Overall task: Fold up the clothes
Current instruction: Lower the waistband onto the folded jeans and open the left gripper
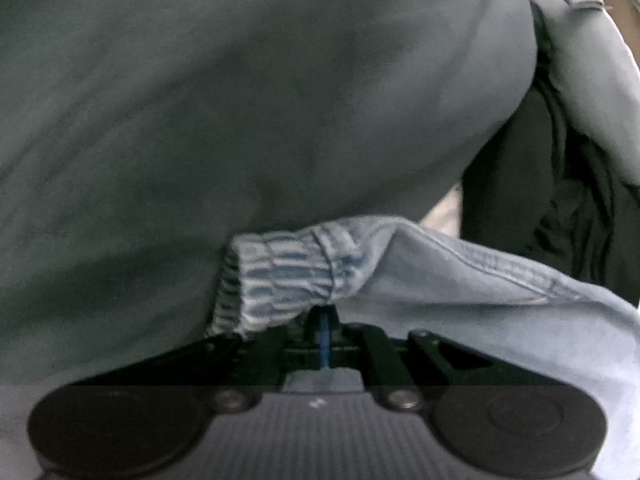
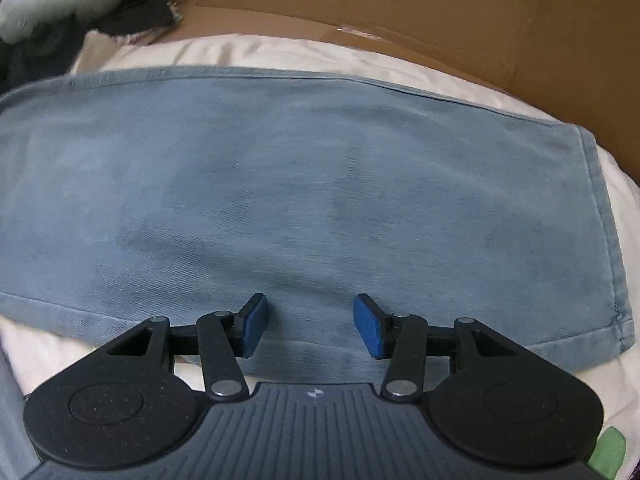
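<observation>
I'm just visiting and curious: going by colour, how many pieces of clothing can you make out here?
Light blue denim: 1, the jeans, elastic waistband pinched in the left hand-held gripper
Grey-green: 1, a large garment
Dark or black: 1 heap; separate pieces cannot be told
Total: 3 at least

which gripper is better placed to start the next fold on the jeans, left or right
Probably left. The left gripper is shut at the elastic waistband of the light blue jeans, apparently pinching it. The right gripper hangs open over the flat trouser leg, gripping nothing.
</observation>
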Available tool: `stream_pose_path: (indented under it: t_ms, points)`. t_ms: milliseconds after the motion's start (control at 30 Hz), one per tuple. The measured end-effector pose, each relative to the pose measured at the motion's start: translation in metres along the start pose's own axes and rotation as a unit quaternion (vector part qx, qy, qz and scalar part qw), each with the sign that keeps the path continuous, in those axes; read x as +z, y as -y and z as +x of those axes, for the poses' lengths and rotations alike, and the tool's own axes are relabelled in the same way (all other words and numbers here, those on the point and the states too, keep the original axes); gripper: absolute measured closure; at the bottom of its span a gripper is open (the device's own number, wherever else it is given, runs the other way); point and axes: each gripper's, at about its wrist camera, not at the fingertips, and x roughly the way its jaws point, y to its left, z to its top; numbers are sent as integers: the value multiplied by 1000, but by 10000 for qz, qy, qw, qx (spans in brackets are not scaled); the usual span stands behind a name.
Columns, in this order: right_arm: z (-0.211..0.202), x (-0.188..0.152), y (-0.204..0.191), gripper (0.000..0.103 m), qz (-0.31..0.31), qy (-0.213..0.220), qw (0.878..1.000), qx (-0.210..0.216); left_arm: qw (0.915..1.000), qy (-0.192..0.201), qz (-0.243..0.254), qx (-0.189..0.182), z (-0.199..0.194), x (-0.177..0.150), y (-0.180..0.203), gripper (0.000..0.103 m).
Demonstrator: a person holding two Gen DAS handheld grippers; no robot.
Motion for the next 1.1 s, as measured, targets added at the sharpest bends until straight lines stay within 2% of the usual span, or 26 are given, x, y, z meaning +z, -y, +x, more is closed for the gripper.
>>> stream_pose_path:
  t_ms: [33,100,167,333,533,633,767,800,900,967,1100]
  points:
    - [-1,0,7,50,75,3,10000,29,10000,-17,-38,-75,-3,-4,2,97]
    - [-8,1,18,50,284,75,9996,19,9998,-15,-43,-193,-11,-13,9,80]
    - [-15,1,31,50,473,224,9986,-8,9997,-7,37,-243,-18,-26,16,70]
    - [-10,-8,52,50,430,53,9981,-440,9987,-70,229,-443,-33,-64,32,70]
    - [-6,-11,57,46,314,74,9980,-543,9961,-255,463,-701,-51,-103,38,68]
    - [-6,-11,60,43,328,64,9978,-573,9956,-330,595,-651,-62,-114,32,68]
    - [-6,-11,65,43,300,59,9977,-603,9971,-499,151,-562,-87,-140,-3,68]
    - [-6,-11,67,43,296,57,9976,-619,9979,-520,123,-354,-83,-140,-5,68]
    - [-5,-10,72,43,399,46,9971,-643,9977,-644,-203,-7,-105,-158,-38,68]
    - [-5,-10,72,44,366,49,9971,-662,9958,-762,-501,74,-116,-170,-55,69]
    - [-6,-10,73,46,405,41,9970,-660,9948,-737,-663,248,-141,-186,-66,68]
